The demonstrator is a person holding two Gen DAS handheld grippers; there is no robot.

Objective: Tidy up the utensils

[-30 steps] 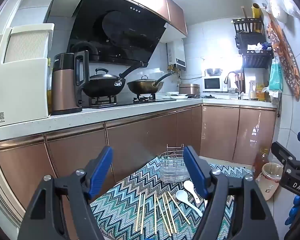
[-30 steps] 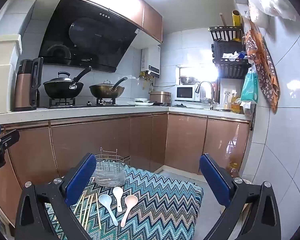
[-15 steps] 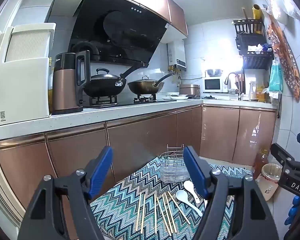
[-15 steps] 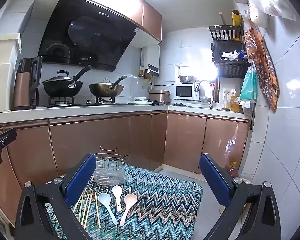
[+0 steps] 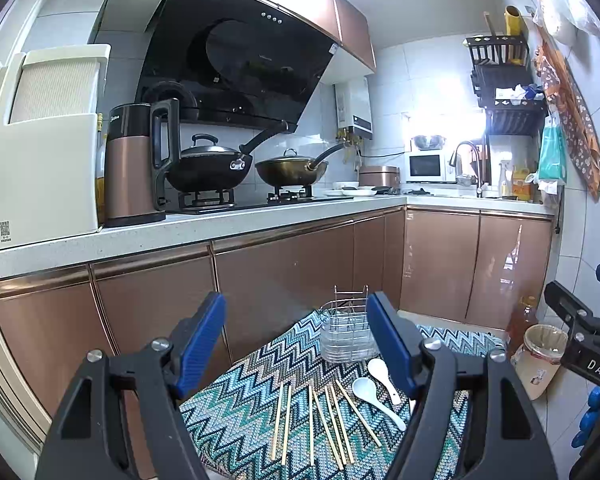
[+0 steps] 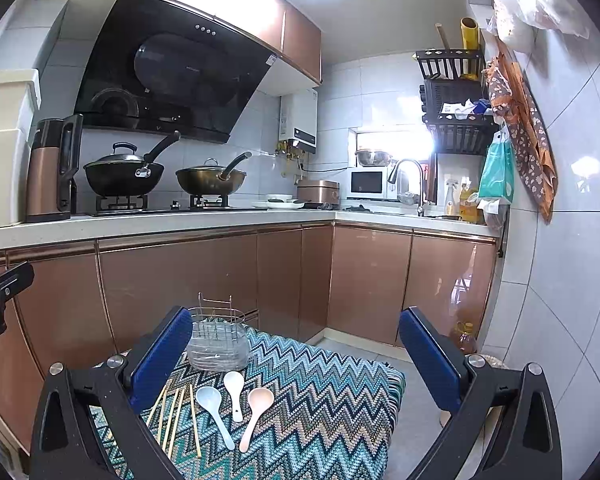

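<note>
Tongs: my left tongs (image 5: 296, 344) and right tongs (image 6: 296, 354) both spread wide, pinching nothing, and over the last second they have barely drifted, so I judge the task not yet started: chopsticks (image 5: 320, 420) and spoons (image 6: 230, 404) lie flat on the zigzag cloth (image 6: 320, 400) covering the desk, just in front of the wire utensil holder (image 6: 217, 340), which looks empty. Left view counts six chopsticks but my finger hides the third spoon; right view shows all three spoons, the pinkish one (image 6: 256, 412) rightmost
</note>
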